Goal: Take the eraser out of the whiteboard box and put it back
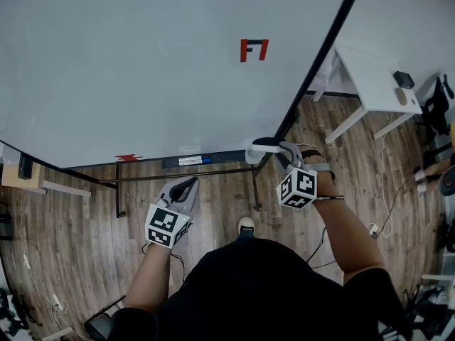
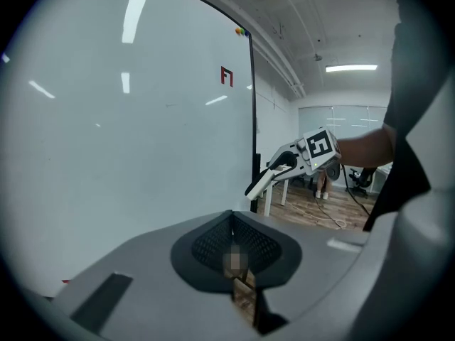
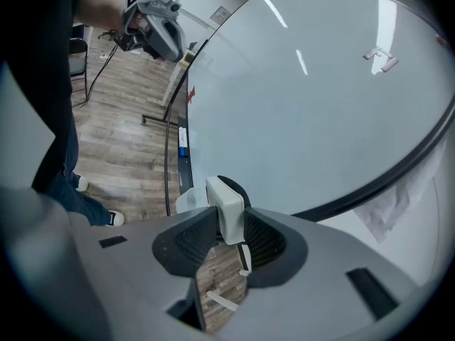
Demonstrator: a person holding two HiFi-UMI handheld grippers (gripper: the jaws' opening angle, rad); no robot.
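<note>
Right gripper (image 3: pixel 226 227) had its jaws clenched on the eraser (image 3: pixel 227 203), held just above the whiteboard box (image 1: pixel 251 156) at the lower right corner of the whiteboard (image 1: pixel 142 62). Left gripper (image 2: pixel 234 253) hung closed, empty. Only the eraser's near end looked gripped; a twist might lever it onto the floor (image 1: pixel 220 199).

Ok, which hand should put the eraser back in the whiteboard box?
Right. The right gripper clamps the eraser near the right end of the tray. The left gripper is shut, holds nothing, and is farther from the board.
</note>
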